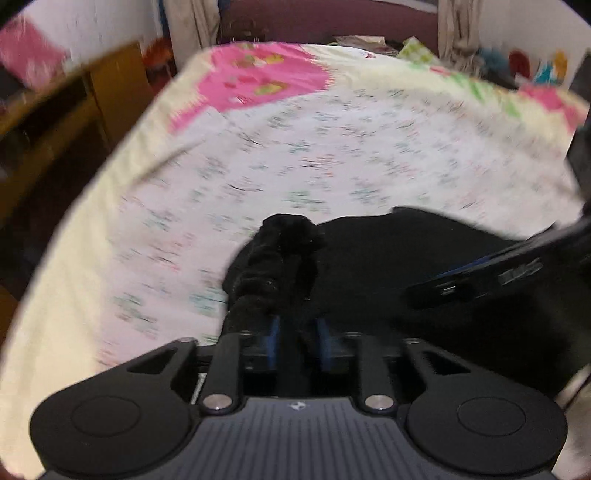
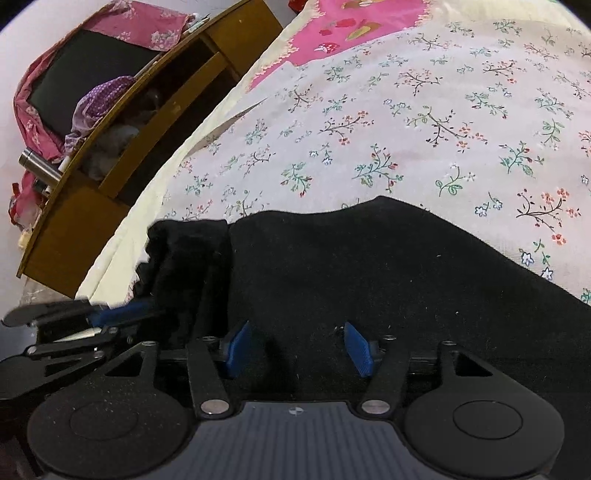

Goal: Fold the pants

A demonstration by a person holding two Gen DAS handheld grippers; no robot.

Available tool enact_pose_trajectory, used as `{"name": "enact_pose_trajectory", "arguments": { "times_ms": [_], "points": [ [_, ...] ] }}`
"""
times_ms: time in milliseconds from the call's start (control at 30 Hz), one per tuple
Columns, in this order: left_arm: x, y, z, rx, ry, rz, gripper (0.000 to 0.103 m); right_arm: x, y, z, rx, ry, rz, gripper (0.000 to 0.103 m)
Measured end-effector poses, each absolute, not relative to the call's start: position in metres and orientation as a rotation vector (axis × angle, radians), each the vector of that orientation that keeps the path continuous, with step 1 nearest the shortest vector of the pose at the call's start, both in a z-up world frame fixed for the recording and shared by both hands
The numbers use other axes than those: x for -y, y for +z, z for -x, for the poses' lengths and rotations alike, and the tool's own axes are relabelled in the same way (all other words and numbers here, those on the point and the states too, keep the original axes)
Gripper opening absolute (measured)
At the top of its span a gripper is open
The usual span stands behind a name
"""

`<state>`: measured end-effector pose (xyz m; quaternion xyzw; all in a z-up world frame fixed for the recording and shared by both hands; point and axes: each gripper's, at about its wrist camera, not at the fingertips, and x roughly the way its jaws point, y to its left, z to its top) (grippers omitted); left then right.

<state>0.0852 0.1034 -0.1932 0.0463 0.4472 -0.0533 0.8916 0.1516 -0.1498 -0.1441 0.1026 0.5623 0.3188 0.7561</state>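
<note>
Black pants (image 2: 369, 266) lie on a floral bed sheet (image 2: 406, 110). My left gripper (image 1: 295, 332) is shut on a bunched edge of the pants (image 1: 280, 251), lifted a little off the sheet. It also shows at the left of the right wrist view (image 2: 122, 314), gripping that raised edge. My right gripper (image 2: 297, 347) is open, blue pads (image 2: 236, 347) apart, right over the flat black cloth. It shows in the left wrist view (image 1: 480, 277) at the right, above the pants (image 1: 424, 266). The left wrist view is blurred.
A wooden shelf unit (image 2: 147, 122) with clutter and a pink cloth (image 2: 140, 22) stands left of the bed. The sheet has a pink patch (image 1: 258, 74) at the far end. Curtains and clutter (image 1: 461, 33) stand beyond the bed.
</note>
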Motion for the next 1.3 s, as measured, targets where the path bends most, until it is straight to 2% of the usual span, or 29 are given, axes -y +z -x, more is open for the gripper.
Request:
{"name": "enact_pose_trajectory", "arguments": {
  "times_ms": [33,100,167,267,467,533,600,733,867,1067,1200,1300],
  "points": [
    [-0.104,-0.196,-0.086,-0.921,-0.1,-0.119,0.047,0.149,-0.144,-0.151,-1.225,0.699,-0.216,0.042],
    [-0.104,-0.201,-0.088,-0.92,-0.116,-0.155,0.062,0.147,-0.144,-0.152,-1.23,0.702,-0.204,0.043],
    [-0.106,-0.208,-0.093,-0.927,-0.135,-0.193,0.073,0.144,-0.144,-0.153,-1.234,0.702,-0.19,0.044],
    [-0.118,-0.215,-0.1,-0.934,-0.125,-0.224,0.074,0.142,-0.146,-0.154,-1.239,0.697,-0.183,0.046],
    [-0.14,-0.184,-0.087,-0.892,-0.123,-0.208,0.075,0.137,-0.147,-0.153,-1.248,0.701,-0.152,0.052],
    [-0.149,-0.175,-0.085,-0.848,-0.1,-0.21,0.081,0.134,-0.147,-0.153,-1.254,0.699,-0.148,0.054],
    [-0.161,-0.178,-0.091,-0.845,-0.057,-0.2,0.091,0.133,-0.147,-0.154,-1.26,0.696,-0.145,0.056],
    [-0.191,-0.209,-0.113,-0.974,-0.068,-0.025,0.091,0.128,-0.148,-0.156,-1.272,0.693,-0.132,0.059],
    [-0.189,-0.22,-0.123,-0.911,-0.033,-0.174,0.091,0.122,-0.149,-0.156,-1.279,0.697,-0.11,0.064],
    [-0.203,-0.23,-0.166,-0.909,-0.208,-0.205,0.091,0.117,-0.15,-0.157,-1.287,0.705,-0.079,0.066],
    [-0.204,-0.249,-0.209,-1.05,-0.444,-0.244,0.092,0.116,-0.149,-0.159,-1.299,0.703,-0.08,0.066],
    [-0.222,-0.257,-0.233,-1.167,-0.542,-0.136,0.092,0.114,-0.149,-0.161,-1.305,0.702,-0.083,0.066]
  ]
}}
